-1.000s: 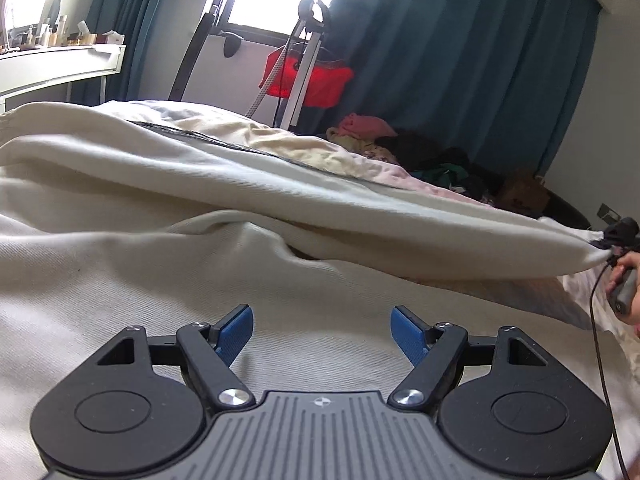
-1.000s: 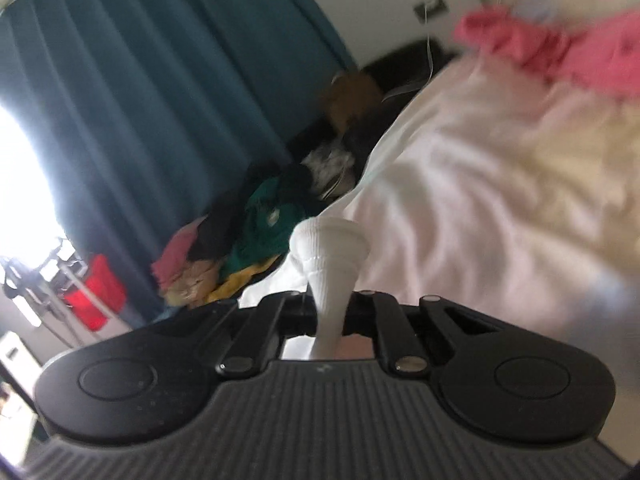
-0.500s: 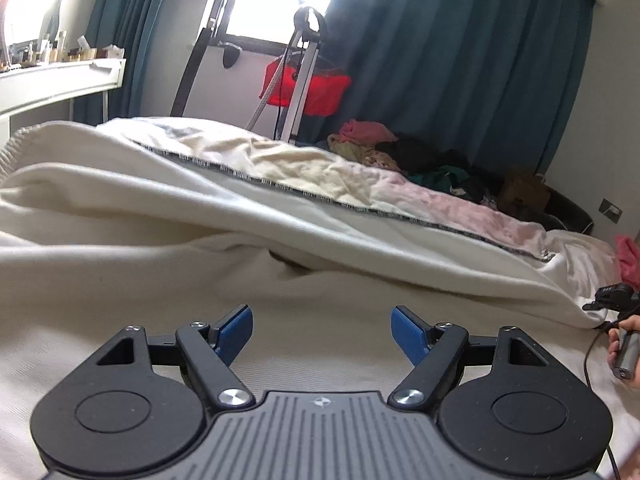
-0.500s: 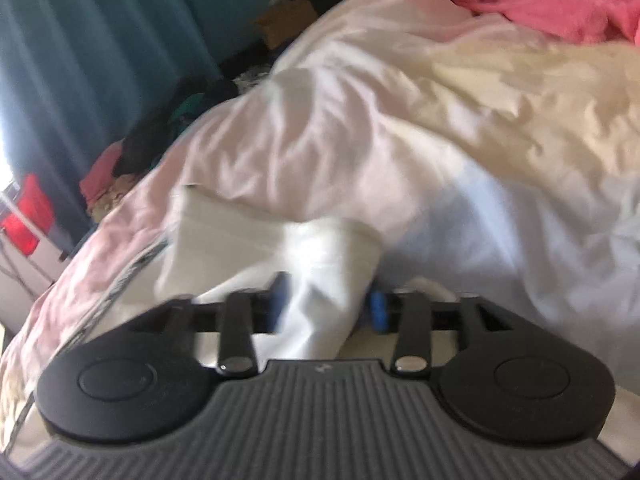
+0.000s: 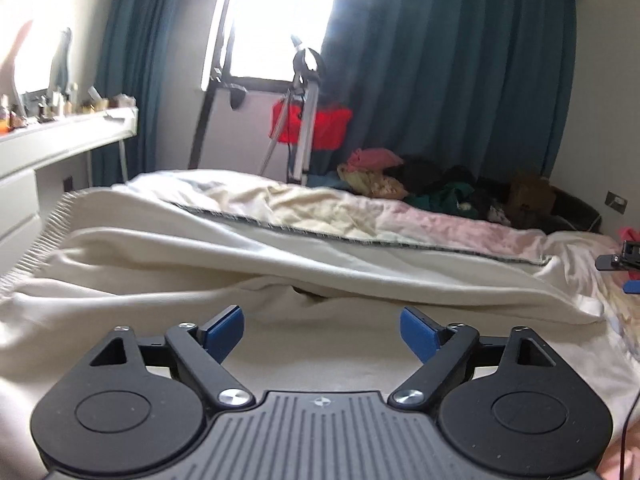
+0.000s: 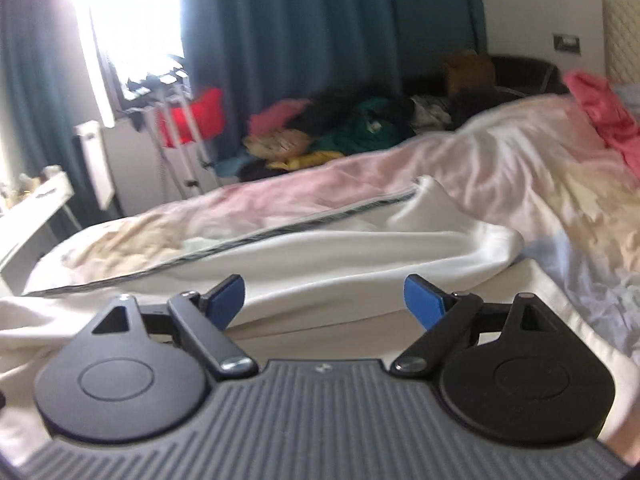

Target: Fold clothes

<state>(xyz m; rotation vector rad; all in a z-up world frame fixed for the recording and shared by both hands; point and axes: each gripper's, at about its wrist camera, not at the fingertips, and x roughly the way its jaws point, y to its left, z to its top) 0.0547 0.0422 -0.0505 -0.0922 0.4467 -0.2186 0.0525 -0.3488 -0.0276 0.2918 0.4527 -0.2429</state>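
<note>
Cream garment (image 5: 240, 264) lying folded across the bed (image 5: 440, 220), mid frame. Left claw (image 5: 322, 334) spread, empty. Right claw (image 6: 324, 298) spread, empty, jaws just opened further, nothing between them. Advised: regrip both ends of the folded edge evenly, keep the fold line straight. Against the earlier frame: cuff pinched then, now released; fold settled on the bed.
</note>
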